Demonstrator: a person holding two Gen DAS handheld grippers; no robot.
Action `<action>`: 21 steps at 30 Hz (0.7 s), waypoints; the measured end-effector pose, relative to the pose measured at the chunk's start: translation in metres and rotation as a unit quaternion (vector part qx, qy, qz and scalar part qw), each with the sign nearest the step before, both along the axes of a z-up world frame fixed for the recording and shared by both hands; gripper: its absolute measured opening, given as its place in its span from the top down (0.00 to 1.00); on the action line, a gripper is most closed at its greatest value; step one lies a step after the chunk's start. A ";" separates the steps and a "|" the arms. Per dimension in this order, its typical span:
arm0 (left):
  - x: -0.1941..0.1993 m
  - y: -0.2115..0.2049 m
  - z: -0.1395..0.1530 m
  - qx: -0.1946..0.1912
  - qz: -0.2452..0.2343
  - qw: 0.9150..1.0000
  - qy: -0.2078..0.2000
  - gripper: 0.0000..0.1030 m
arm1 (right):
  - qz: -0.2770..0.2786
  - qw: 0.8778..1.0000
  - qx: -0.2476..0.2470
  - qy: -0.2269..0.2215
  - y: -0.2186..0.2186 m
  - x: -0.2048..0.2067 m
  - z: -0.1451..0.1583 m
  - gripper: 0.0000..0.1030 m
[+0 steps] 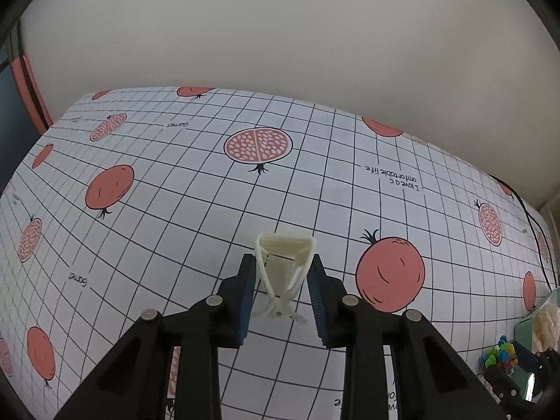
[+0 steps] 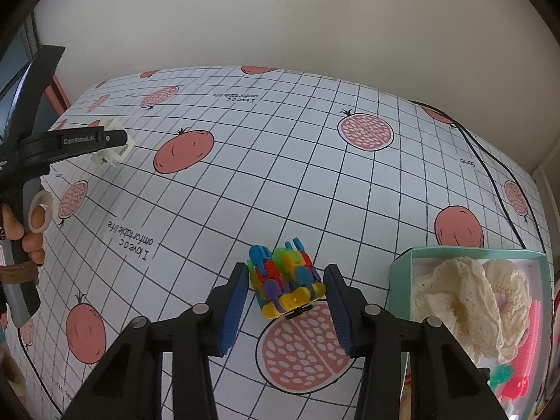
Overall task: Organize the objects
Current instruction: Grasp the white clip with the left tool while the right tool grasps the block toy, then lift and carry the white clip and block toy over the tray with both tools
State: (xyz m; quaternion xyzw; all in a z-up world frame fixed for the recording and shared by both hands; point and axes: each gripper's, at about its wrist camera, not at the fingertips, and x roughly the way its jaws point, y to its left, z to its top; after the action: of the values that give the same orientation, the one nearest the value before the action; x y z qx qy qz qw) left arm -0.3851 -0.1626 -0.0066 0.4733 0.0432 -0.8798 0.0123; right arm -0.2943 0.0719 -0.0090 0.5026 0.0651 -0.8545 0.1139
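gripping a cream hair claw clip [image 1: 284, 273], the left hand-held gripper [image 1: 282, 299] is clamped on it above the pomegranate-print tabletop [image 1: 196, 217]. right hand-held gripper [image 2: 287, 309]: fingers parted, straddling a multicolour hair-clip bundle [image 2: 285, 278] that rests on the tabletop, pads just beside it, contact unclear. teal box [image 2: 402, 269] at right holds a cream lace scrunchie [image 2: 469, 297] and a pink comb [image 2: 533, 332]. black cable [image 2: 490, 164] along the far right edge.
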 end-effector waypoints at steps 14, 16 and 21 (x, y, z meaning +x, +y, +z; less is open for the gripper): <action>0.028 0.012 0.030 -0.005 -0.005 1.000 0.015 0.71 | 0.023 1.000 -0.009 0.012 -0.003 0.017 0.023 0.57; 0.034 0.015 0.035 -0.003 -0.005 1.000 0.017 0.71 | 0.024 0.999 -0.013 0.019 -0.001 0.021 0.032 0.57; 0.053 0.023 0.050 0.005 -0.007 1.000 0.029 0.71 | 0.027 0.999 -0.016 0.032 0.005 0.032 0.049 0.57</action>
State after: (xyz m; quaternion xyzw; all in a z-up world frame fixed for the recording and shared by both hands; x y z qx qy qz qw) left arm -0.3323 -0.1401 0.0435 0.4480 0.0443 -0.8929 0.0022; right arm -0.2624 0.0765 0.0398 0.4714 0.0684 -0.8675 0.1434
